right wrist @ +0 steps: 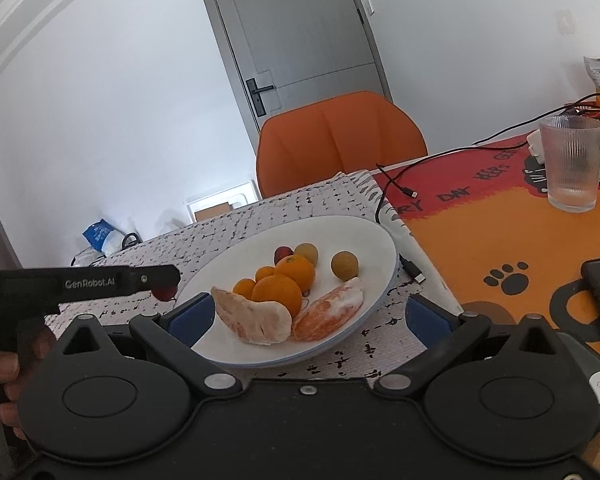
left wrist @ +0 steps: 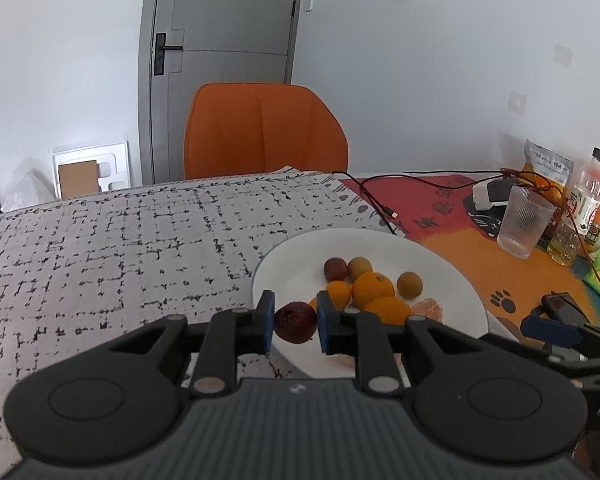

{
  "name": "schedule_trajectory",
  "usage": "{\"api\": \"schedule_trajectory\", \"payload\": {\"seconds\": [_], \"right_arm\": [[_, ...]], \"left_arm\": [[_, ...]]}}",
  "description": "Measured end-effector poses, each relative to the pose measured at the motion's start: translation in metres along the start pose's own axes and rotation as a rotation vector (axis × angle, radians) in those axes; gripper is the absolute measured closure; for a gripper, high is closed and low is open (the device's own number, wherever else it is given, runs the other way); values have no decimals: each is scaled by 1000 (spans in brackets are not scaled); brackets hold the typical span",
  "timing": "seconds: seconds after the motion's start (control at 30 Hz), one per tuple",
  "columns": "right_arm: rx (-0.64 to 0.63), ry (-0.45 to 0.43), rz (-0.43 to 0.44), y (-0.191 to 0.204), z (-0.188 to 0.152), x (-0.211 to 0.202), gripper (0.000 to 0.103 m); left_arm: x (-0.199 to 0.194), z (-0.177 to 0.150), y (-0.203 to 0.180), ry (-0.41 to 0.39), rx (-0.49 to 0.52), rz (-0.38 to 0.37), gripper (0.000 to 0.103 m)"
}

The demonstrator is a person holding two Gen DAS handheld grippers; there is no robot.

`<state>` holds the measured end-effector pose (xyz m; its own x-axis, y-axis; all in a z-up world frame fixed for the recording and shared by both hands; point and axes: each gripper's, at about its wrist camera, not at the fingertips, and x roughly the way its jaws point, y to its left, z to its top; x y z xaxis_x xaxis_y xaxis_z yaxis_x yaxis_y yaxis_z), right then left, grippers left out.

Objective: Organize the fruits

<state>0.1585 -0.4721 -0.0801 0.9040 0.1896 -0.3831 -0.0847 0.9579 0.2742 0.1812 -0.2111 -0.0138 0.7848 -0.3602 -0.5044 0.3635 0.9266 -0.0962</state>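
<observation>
The left gripper [left wrist: 296, 322] is clamped on a dark red fruit [left wrist: 295, 322], held at the lower centre of the frame, over the near left rim of the plate [left wrist: 452, 280]. The right gripper [right wrist: 308, 314] waits with its jaws wide apart around the plate's near edge, empty. I think the step in hand is carrying this fruit. Next, it needs a free spot and a gentle release.
</observation>
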Motion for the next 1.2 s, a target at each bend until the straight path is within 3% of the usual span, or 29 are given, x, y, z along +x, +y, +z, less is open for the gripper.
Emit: {"api": "schedule_trajectory", "payload": {"seconds": [0.23, 0.57, 0.97, 1.1, 1.2], "right_arm": [[2, -1, 2, 1, 1, -1, 0], [-15, -9, 23, 16, 5, -2, 0], [-38, -12, 51, 42, 8, -8, 0], [-54, -15, 56, 52, 10, -12, 0], [-66, -18, 66, 60, 12, -16, 0]], "left_arm": [[-1, 4, -4, -6, 10, 5, 80], [-25, 1, 18, -13, -21, 56, 76], [-71, -9, 56, -39, -96, 126, 44], [-87, -10, 64, -58, -107, 151, 24], [-100, -10, 71, -73, -120, 166, 17]]}}
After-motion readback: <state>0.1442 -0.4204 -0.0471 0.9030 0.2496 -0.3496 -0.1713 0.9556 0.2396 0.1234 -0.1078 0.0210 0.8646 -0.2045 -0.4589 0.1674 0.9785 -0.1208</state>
